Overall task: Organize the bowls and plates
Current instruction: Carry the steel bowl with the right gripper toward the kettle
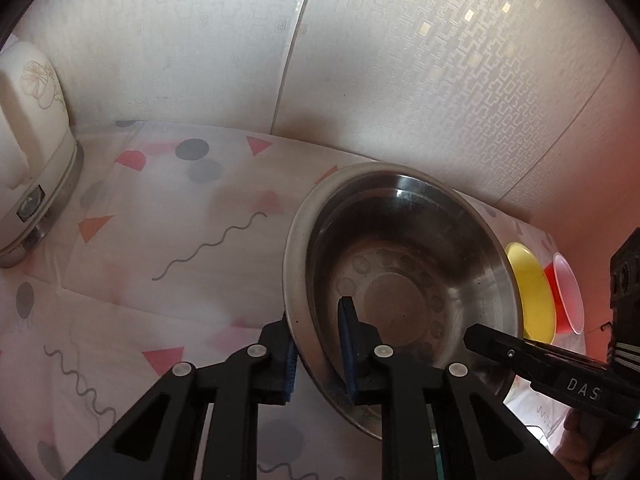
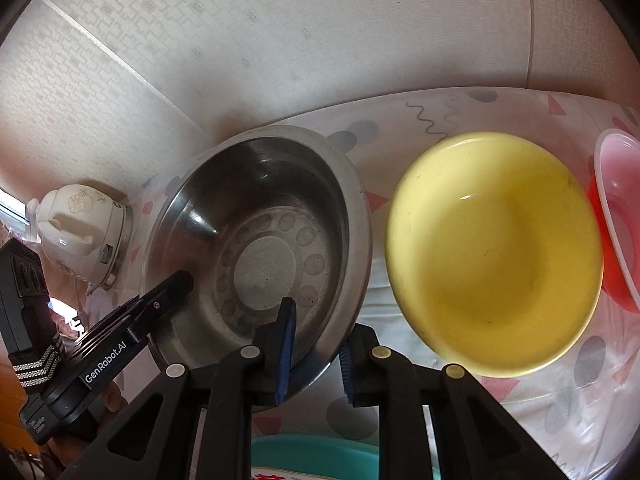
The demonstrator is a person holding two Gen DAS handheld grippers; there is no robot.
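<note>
A stainless steel bowl (image 1: 400, 280) is held between both grippers above the patterned tablecloth. My left gripper (image 1: 320, 356) is shut on its left rim, one blue pad inside and one outside. My right gripper (image 2: 314, 344) is shut on its right rim in the same way; the steel bowl (image 2: 260, 248) fills the left of the right wrist view. The right gripper (image 1: 500, 346) also shows in the left wrist view, and the left gripper (image 2: 172, 288) in the right wrist view. A yellow bowl (image 2: 496, 252) sits to the right, a red bowl (image 2: 616, 224) beyond it.
A white electric kettle (image 1: 28, 152) with a flower print stands at the table's left by the wall. The papered wall (image 1: 360, 60) runs close behind the bowls. The yellow bowl (image 1: 532, 292) and red bowl (image 1: 568, 292) lie right of the steel bowl. A teal object (image 2: 312, 456) lies near the front edge.
</note>
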